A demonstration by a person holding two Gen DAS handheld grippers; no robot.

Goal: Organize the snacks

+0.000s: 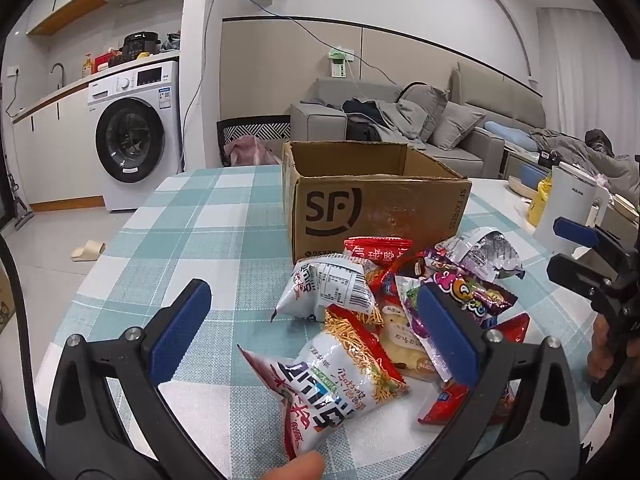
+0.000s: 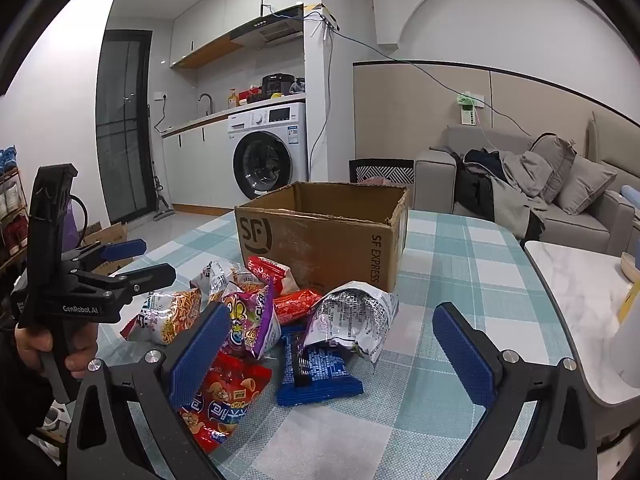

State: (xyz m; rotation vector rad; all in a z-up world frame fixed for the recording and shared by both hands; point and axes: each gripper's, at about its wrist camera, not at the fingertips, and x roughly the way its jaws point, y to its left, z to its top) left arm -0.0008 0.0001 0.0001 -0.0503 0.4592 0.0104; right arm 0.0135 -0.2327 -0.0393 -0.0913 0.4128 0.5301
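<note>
Jaws on both grippers stand wide apart and hold nothing. Left gripper [image 1: 316, 344] hovers low over the snacks [image 1: 384, 312], which lie heaped on the desk [image 1: 192, 232] just in front of the box [image 1: 376, 204], some touching its front wall. Its blue pads straddle the noodle bag [image 1: 336, 376] at 6 o'clock of the heap. Right gripper [image 2: 340, 356] hangs over the 3 o'clock side, a blue pack [image 2: 316, 376] and a crumpled silver bag [image 2: 356, 312] between its pads.

I'd judge the step to be the first pick. Take the noodle bag alone: lower until the pads flank its puffed middle, close gently so the contents aren't crushed, lift clear, then carry it to 12 o'clock over the box rim. The box looks open-topped; its inside is hidden.
</note>
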